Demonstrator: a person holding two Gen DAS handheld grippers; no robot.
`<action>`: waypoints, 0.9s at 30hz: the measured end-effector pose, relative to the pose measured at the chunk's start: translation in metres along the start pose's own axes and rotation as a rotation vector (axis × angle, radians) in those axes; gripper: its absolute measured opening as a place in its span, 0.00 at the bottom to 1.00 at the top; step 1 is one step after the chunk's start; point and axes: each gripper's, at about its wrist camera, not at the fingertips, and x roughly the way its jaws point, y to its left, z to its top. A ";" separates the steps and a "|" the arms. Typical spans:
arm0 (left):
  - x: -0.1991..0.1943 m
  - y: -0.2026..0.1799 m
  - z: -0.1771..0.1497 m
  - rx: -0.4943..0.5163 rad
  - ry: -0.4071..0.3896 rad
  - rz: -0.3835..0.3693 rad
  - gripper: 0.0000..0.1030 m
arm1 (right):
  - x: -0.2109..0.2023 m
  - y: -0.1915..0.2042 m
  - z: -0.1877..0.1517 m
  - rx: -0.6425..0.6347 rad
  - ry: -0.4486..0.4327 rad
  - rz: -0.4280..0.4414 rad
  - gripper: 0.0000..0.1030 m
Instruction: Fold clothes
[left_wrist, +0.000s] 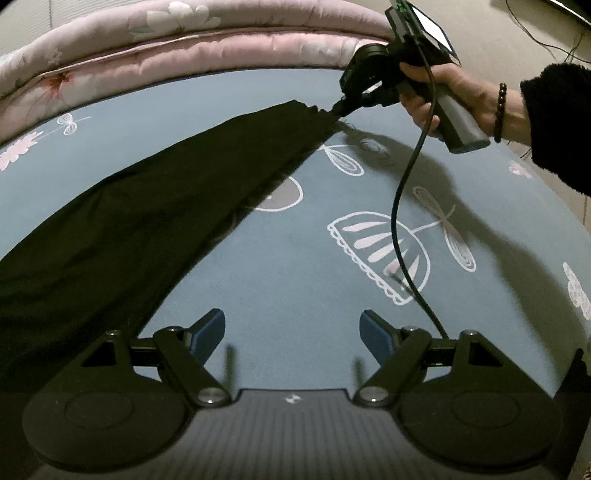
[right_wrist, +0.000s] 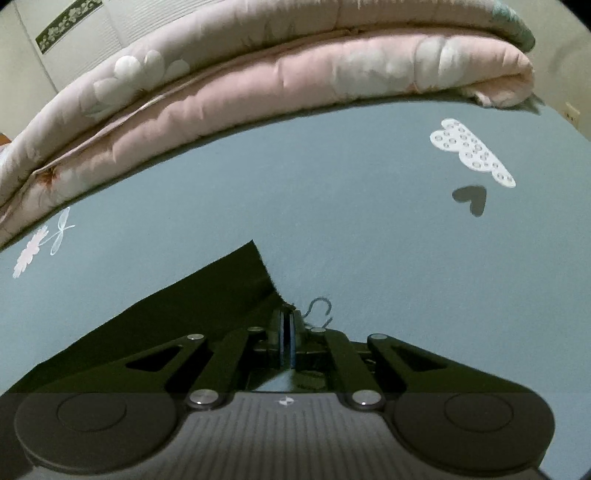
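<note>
A black garment (left_wrist: 155, 221) stretches across the blue patterned bed sheet (left_wrist: 295, 280) from the lower left up to the far middle. My right gripper (left_wrist: 338, 109) is shut on the garment's far end and holds it taut, tip just above the sheet. In the right wrist view the right gripper (right_wrist: 287, 325) is closed, with the black garment (right_wrist: 192, 310) pinched between its pads and spreading to the left. My left gripper (left_wrist: 293, 332) is open and empty above the sheet, to the right of the garment's near part.
A folded pink floral quilt (left_wrist: 192, 51) (right_wrist: 295, 81) lies along the far edge of the bed. The right gripper's black cable (left_wrist: 400, 206) hangs down over the sheet. Bare sheet (right_wrist: 369, 221) lies beyond the right gripper.
</note>
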 end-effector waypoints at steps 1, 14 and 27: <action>-0.001 0.001 -0.001 -0.003 -0.001 0.001 0.78 | 0.001 0.001 0.000 -0.011 0.000 -0.008 0.04; -0.017 0.042 0.006 0.042 -0.037 0.151 0.78 | -0.024 0.087 -0.013 -0.234 -0.017 0.162 0.16; -0.001 0.088 -0.019 -0.149 0.019 0.054 0.84 | 0.030 0.233 -0.101 -0.658 0.174 0.390 0.18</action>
